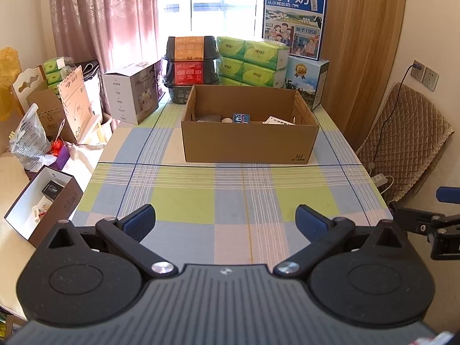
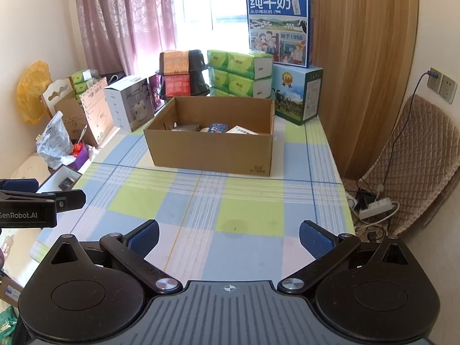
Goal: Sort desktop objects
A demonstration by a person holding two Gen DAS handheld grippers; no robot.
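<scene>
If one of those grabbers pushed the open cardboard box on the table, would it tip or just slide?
The cardboard box looks low and wide, so it would probably slide, not tip. Only a few small items show inside, so it is likely light. Its thin walls may flex if squeezed.

The cardboard box (image 1: 250, 143) wall hides most of its small contents.

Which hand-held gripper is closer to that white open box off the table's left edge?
Left. The left hand-held gripper hangs open over the table's near left part, beside the white open box. The right hand-held gripper, also open, is farther right.
</scene>
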